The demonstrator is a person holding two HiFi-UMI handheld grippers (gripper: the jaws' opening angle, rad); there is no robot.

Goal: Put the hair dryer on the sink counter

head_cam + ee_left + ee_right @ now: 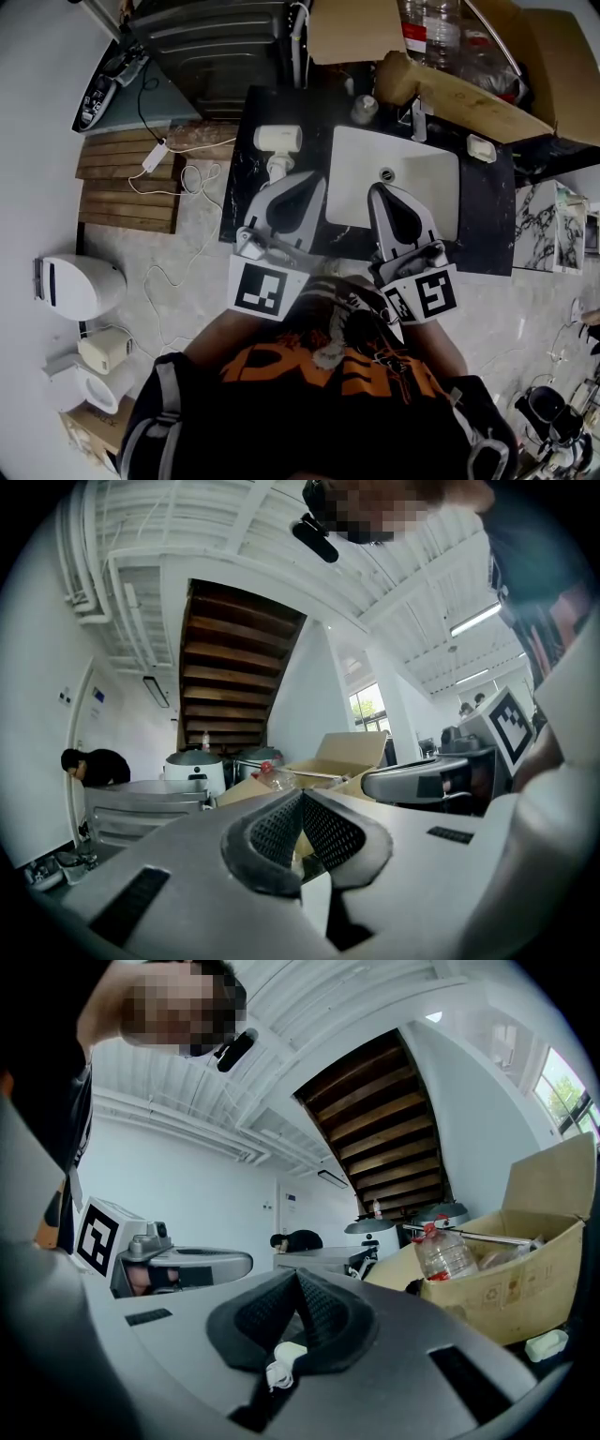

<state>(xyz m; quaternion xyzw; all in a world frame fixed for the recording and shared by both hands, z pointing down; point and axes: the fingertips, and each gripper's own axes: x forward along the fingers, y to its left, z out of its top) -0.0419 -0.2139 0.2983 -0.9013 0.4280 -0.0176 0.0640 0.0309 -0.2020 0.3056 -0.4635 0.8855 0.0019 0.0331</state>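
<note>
Two hand-held grippers are counted: the left hand-held gripper [302, 799] and the right hand-held gripper [297, 1279], each fitted with one marker cube [261, 289]. One hair dryer [278, 141] is seen on one black table [239, 202], into which one white sink [436, 183] is set. One faucet [419, 117] and one soap dish [481, 148] are counted there. One cardboard box [487, 94] is seen, with at least two plastic bottles [417, 28] in it. One wooden pallet [127, 183] is counted.
</note>
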